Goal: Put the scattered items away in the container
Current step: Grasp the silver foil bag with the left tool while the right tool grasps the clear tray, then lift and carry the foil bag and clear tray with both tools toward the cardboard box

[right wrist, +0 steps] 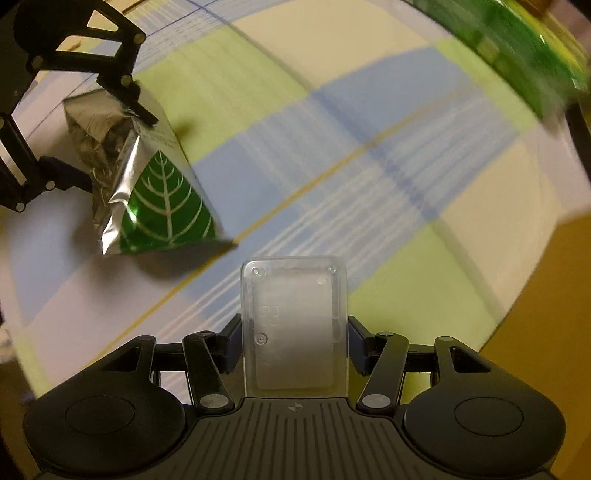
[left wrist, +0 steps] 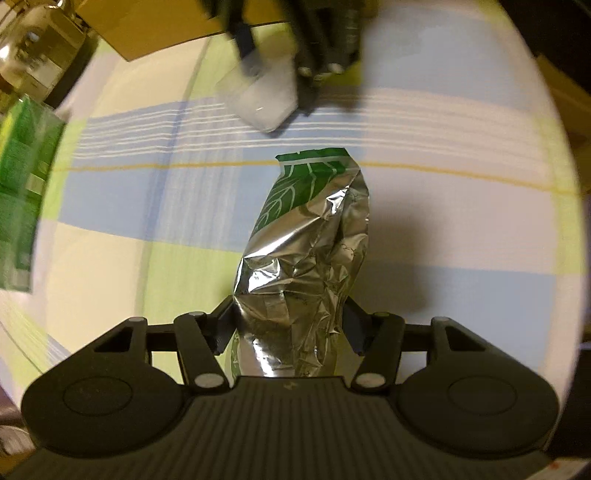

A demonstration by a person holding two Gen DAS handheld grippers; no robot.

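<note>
A crumpled silver foil pouch (left wrist: 310, 236) with a green leaf print hangs above the checked cloth, and my left gripper (left wrist: 290, 321) is shut on its lower part. The right wrist view shows the same pouch (right wrist: 162, 206) at the left, pinched in the left gripper (right wrist: 105, 144). My right gripper (right wrist: 295, 343) is shut on a clear plastic case (right wrist: 295, 302) that stands up between its fingers. In the left wrist view that case (left wrist: 266, 103) appears blurred at the top, held by the right gripper (left wrist: 277, 70) above the cloth.
A cloth checked in blue, green and cream (left wrist: 443, 184) covers the table. A green printed box (left wrist: 22, 184) sits at the left edge, also seen blurred as the green box (right wrist: 517, 55). A cardboard box (left wrist: 155, 26) and a glass jar (left wrist: 33, 48) stand behind.
</note>
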